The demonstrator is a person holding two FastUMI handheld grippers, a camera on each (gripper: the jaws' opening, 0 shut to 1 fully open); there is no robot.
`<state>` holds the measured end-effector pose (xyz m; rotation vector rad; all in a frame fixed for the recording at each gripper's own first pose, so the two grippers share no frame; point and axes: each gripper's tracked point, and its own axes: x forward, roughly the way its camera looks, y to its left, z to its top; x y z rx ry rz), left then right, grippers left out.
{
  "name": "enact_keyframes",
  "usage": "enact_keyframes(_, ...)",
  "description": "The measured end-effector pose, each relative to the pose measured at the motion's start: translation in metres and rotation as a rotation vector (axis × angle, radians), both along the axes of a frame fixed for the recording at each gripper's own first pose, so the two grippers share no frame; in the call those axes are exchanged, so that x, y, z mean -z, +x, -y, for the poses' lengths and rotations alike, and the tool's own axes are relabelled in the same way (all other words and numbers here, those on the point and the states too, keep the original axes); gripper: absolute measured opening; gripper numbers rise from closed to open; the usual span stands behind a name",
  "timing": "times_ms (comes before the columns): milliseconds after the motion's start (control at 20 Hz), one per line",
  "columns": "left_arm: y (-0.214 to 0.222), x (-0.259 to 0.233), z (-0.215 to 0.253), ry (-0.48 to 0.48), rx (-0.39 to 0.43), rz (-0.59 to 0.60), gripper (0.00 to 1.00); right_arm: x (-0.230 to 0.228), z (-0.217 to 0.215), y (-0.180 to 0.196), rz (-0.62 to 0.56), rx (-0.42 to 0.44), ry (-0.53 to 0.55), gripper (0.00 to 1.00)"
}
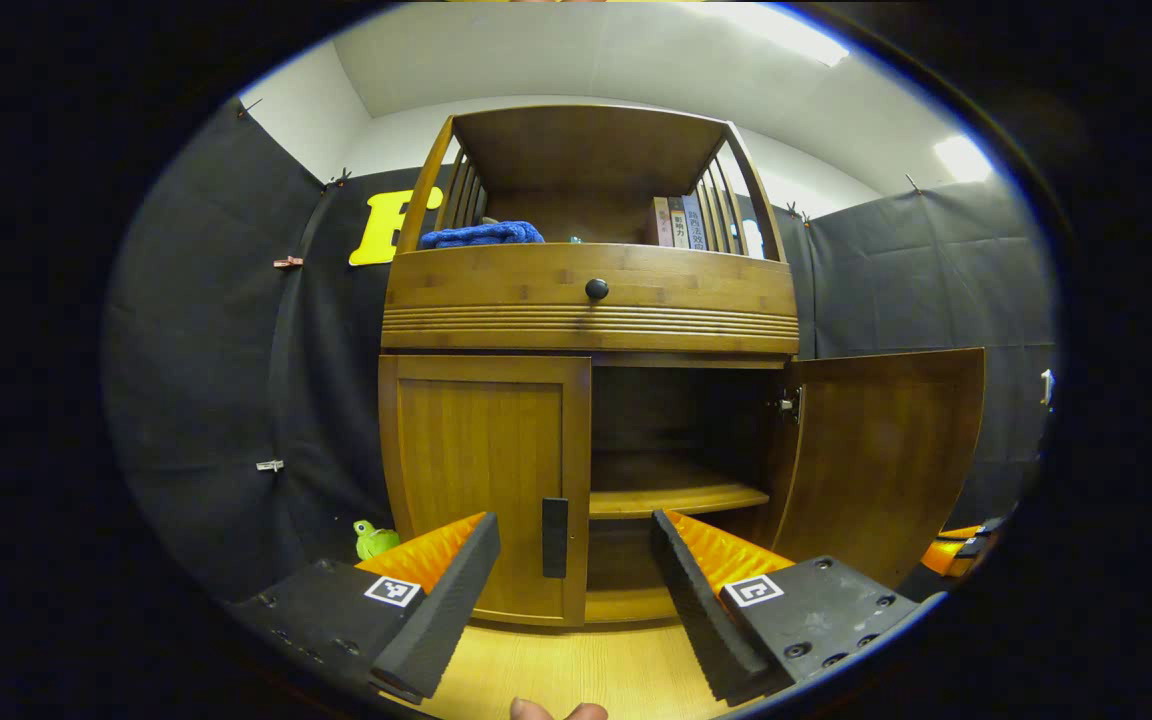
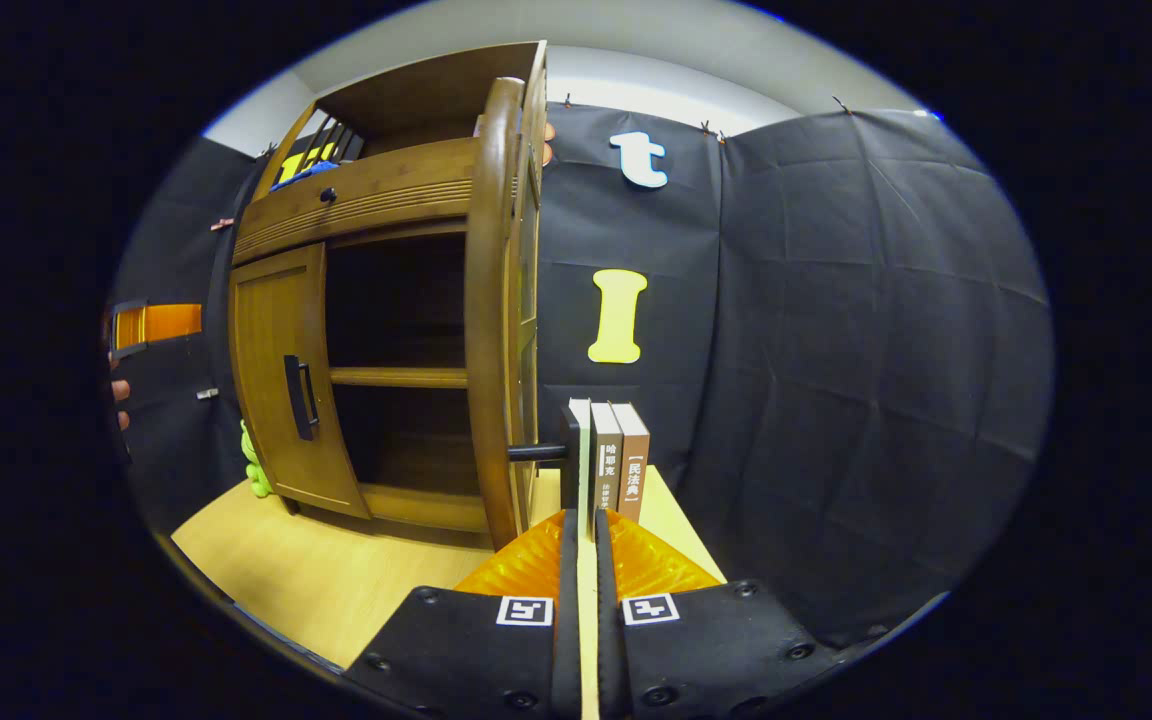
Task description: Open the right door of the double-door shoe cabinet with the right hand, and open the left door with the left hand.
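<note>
A staged recording booth dressed as a home corner.

Black cloth [image 1: 896, 270] hangs pinned as walls all round, with a plain white wall and ceiling lights [image 1: 961, 157] above at 1 o'clock in the left gripper view. A wooden shoe cabinet [image 1: 591, 300] stands on a pale wood-grain surface [image 2: 326, 580]; its top shelf carries books [image 1: 678, 222] and a folded blue cloth [image 1: 481, 235], and a small green toy [image 1: 374, 540] sits at 8 o'clock beside it.
</note>
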<state>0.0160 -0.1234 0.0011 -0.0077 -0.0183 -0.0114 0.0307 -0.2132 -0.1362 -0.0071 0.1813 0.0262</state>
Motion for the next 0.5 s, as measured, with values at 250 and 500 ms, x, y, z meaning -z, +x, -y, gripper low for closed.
enact_keyframes(250, 0.004, 0.006, 0.002, 0.013, 0.012, -0.003, 0.95, -0.026, 0.013, -0.019, 0.067, 0.094, -0.068, 0.48)
enact_keyframes(500, 0.017, 0.013, 0.004, 0.028, 0.023, -0.003, 0.94, -0.057, 0.004, -0.040, 0.141, 0.096, -0.081, 0.96)
